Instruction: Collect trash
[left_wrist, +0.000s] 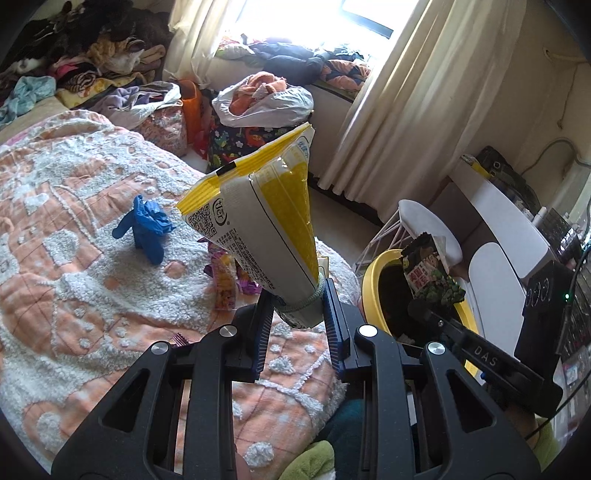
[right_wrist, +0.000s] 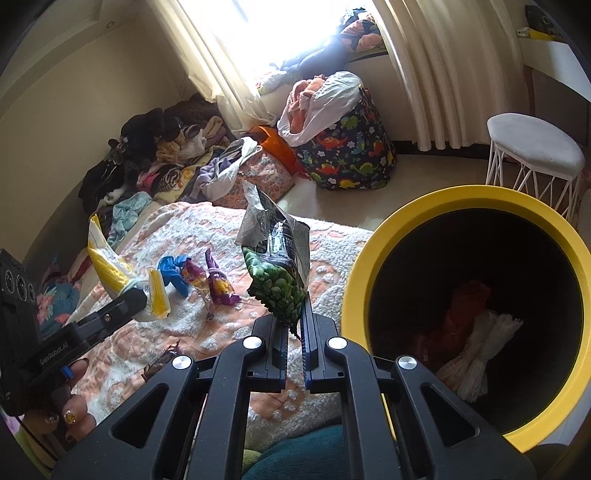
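My left gripper (left_wrist: 298, 295) is shut on a yellow and white snack bag (left_wrist: 258, 214) with a rubber band round it, held up over the bed; it also shows in the right wrist view (right_wrist: 110, 269). My right gripper (right_wrist: 295, 314) is shut on a green and silver pea snack bag (right_wrist: 277, 258), seen in the left wrist view (left_wrist: 430, 273) just above the bin's rim. The yellow bin (right_wrist: 369, 258) with a black inside stands at the right, with crumpled trash at its bottom. A blue glove (left_wrist: 147, 229) and purple wrappers (right_wrist: 214, 280) lie on the bed.
The bed has an orange and white quilt (left_wrist: 74, 295). A white wire stool (right_wrist: 532, 155), a dinosaur-print laundry bag (right_wrist: 351, 155) and piles of clothes (right_wrist: 166, 166) stand beyond. Curtains (left_wrist: 406, 92) hang by the window. A small dark wrapper (right_wrist: 162, 360) lies near the bed's front.
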